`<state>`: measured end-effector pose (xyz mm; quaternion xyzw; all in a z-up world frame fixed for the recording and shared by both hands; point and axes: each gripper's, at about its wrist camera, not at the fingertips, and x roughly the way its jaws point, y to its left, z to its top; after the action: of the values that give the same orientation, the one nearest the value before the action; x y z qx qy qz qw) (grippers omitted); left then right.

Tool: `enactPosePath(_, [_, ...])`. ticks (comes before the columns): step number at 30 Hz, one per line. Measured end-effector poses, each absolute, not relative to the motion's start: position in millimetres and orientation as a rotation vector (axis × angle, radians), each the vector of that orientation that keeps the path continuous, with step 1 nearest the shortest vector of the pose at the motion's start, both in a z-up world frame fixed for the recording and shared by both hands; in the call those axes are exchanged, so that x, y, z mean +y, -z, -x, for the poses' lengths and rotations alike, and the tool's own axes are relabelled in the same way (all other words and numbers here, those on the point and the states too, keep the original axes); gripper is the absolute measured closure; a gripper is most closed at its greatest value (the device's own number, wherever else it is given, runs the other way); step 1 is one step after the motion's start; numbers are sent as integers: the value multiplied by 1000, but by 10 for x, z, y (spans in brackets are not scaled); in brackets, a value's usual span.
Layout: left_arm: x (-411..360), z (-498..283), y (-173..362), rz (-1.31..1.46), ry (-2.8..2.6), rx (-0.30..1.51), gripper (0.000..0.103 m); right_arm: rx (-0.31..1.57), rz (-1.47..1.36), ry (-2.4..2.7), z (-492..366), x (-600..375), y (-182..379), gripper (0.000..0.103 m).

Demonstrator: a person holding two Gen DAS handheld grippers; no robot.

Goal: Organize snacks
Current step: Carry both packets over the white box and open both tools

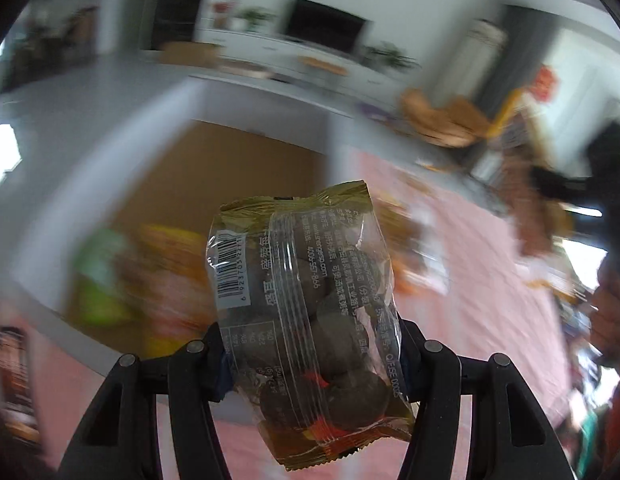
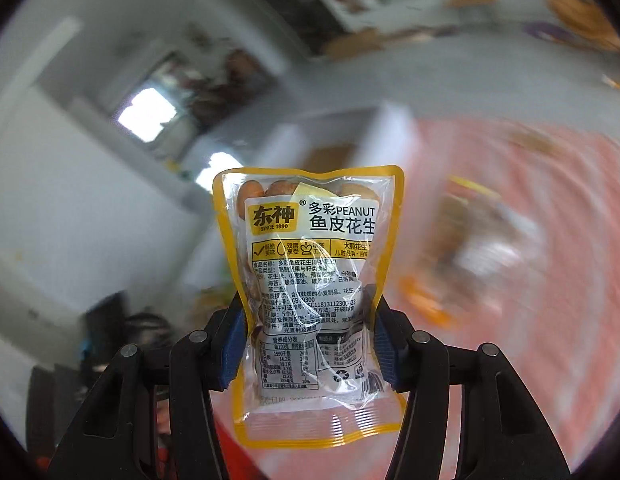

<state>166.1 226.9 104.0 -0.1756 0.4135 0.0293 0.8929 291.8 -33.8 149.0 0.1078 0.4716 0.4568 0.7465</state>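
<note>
My left gripper (image 1: 311, 354) was clamped on a clear packet of dark round snacks (image 1: 306, 296), its long axis running straight out along the fingers. The cardboard box (image 1: 230, 176) lay ahead and below it, near the pink tablecloth's (image 1: 469, 280) far left corner, so I judged the left hand nearer the drop. My right gripper (image 2: 308, 334) pinched a yellow-edged peanut packet (image 2: 310, 280) upright. Only the left view showed snacks already inside the box; the right view showed its label.
</note>
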Motion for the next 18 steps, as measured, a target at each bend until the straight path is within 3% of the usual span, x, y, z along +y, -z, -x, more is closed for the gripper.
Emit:
enactPosePath(2, [2578,-1746,-1043,319,-174,865,40,996,-196,-1032,-2861,183,-1606,37])
enactPosePath(5, [2916,-1762,-978,303,-302,843,7,984,-185,-1004,-2848,739,-1550,23])
enactPosePath(6, [2968,-1744,-953,305,-320,835,4,992,-198,-962,-2889,867,-1489,23])
enactPosePath(12, [2787,-1354,-865,314,-294,773,3,957,-277,-853,-2903,492,-1300,23])
enactPosePath(18, [1668,-1104,-860,279,39,805,2,839,164,-499,-2448,-805,-518,23])
